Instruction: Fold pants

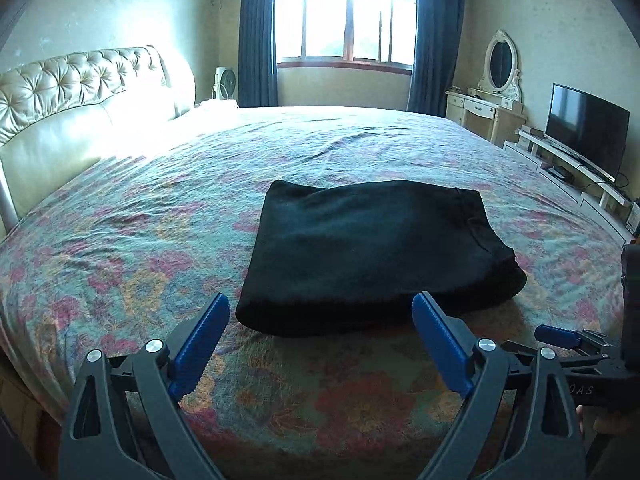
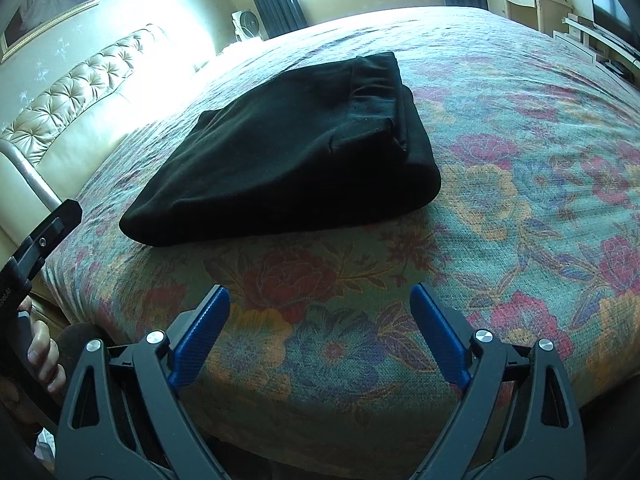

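Observation:
Black pants (image 1: pixel 372 252) lie folded into a compact stack on the floral bedspread (image 1: pixel 140 220), with the waistband side toward the right. My left gripper (image 1: pixel 320 312) is open just in front of the stack's near edge, its blue pads empty. In the right wrist view the same pants (image 2: pixel 288 152) sit farther off, up and to the left. My right gripper (image 2: pixel 320 300) hangs open over bare bedspread (image 2: pixel 500 200), clear of the cloth. The right gripper's blue tip (image 1: pixel 554 334) also shows at the left view's right edge.
A tufted cream headboard (image 1: pixel 72 92) runs along the left. Beyond the bed are a window with dark curtains (image 1: pixel 256 40), a fan (image 1: pixel 226 82), a vanity with oval mirror (image 1: pixel 500 60) and a TV (image 1: pixel 584 132) on a low white stand. A hand (image 2: pixel 40 352) holds the left tool.

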A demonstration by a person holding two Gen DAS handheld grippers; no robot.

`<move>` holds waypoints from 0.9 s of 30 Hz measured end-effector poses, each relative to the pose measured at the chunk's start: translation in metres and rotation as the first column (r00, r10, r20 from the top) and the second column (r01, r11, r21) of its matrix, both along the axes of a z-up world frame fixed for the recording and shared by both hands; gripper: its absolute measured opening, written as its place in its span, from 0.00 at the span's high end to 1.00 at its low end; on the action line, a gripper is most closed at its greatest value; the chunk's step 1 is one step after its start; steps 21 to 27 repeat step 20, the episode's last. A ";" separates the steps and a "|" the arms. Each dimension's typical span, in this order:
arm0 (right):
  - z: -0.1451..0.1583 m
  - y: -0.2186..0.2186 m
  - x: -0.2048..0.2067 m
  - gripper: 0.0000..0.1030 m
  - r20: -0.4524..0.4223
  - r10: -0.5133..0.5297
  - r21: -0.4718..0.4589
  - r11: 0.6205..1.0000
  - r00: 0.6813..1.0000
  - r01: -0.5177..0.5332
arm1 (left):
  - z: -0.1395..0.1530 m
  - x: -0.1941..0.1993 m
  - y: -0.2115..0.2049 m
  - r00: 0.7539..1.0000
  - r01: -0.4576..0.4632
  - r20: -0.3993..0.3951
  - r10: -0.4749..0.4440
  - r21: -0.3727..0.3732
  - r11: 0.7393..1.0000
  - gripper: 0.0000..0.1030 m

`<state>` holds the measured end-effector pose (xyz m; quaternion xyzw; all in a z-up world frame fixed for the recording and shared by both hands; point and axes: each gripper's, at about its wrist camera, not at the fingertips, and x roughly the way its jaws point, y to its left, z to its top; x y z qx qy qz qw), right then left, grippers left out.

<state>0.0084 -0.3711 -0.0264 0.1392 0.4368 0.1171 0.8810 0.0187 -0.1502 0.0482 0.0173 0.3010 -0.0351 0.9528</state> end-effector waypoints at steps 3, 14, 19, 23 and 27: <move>-0.002 0.000 -0.001 0.11 -0.008 0.000 0.004 1.000 1.000 0.000 | 0.003 -0.004 -0.004 0.999 0.019 0.036 -0.019 0.021 1.000 0.11; -0.001 -0.002 -0.003 0.11 -0.009 -0.006 0.012 1.000 1.000 0.006 | -0.003 0.003 0.004 0.999 0.005 -0.032 -0.005 -0.020 1.000 0.11; -0.001 -0.004 -0.003 0.11 -0.006 -0.008 0.012 1.000 1.000 0.008 | -0.001 0.002 0.007 0.999 -0.011 -0.034 0.010 -0.055 0.998 0.11; 0.000 -0.004 -0.003 0.11 -0.007 -0.008 0.013 1.000 1.000 0.009 | -0.002 0.003 0.007 0.999 -0.011 -0.039 0.008 -0.064 0.998 0.11; 0.000 -0.004 -0.003 0.11 -0.007 -0.008 0.013 1.000 1.000 0.009 | -0.002 0.003 0.007 0.999 -0.011 -0.039 0.008 -0.064 0.998 0.11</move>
